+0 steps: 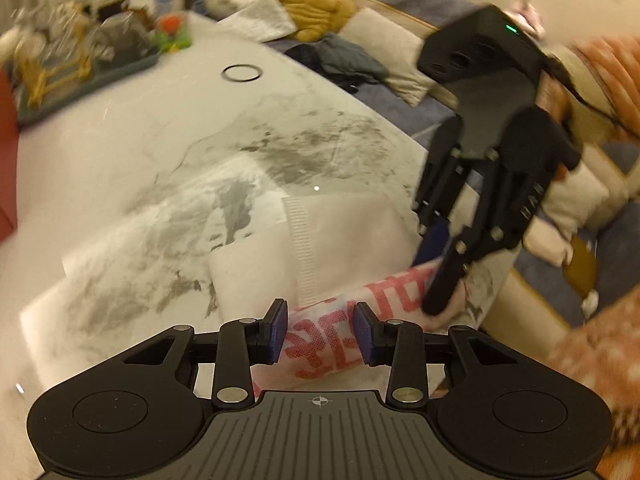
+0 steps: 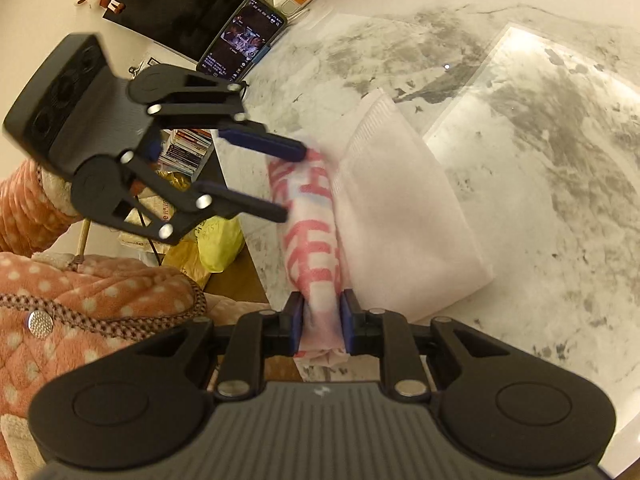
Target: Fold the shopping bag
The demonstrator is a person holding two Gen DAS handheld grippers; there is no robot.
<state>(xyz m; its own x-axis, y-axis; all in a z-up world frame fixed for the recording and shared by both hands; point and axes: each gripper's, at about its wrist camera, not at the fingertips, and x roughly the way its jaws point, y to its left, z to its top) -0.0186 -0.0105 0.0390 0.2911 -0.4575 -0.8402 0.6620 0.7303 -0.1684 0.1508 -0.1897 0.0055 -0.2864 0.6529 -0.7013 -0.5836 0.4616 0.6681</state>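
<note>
A white non-woven shopping bag (image 1: 344, 236) with red print lies on the marble table; its near edge is rolled into a tube (image 2: 314, 236). My left gripper (image 1: 320, 334) has its jaws apart around one end of the roll. In the right wrist view it (image 2: 294, 182) comes in from the left with both fingers at the roll's far end. My right gripper (image 2: 322, 320) is shut on the near end of the roll. In the left wrist view it (image 1: 434, 276) comes down from the right onto the roll's other end.
A phone (image 2: 242, 38) and a black laptop (image 2: 188, 4) lie at the table's far left. A tray of clutter (image 1: 80, 60) and a black ring (image 1: 241, 73) sit further back. A sofa with plush toys (image 1: 320, 4) borders the table. Bags (image 2: 216, 240) lie on the floor.
</note>
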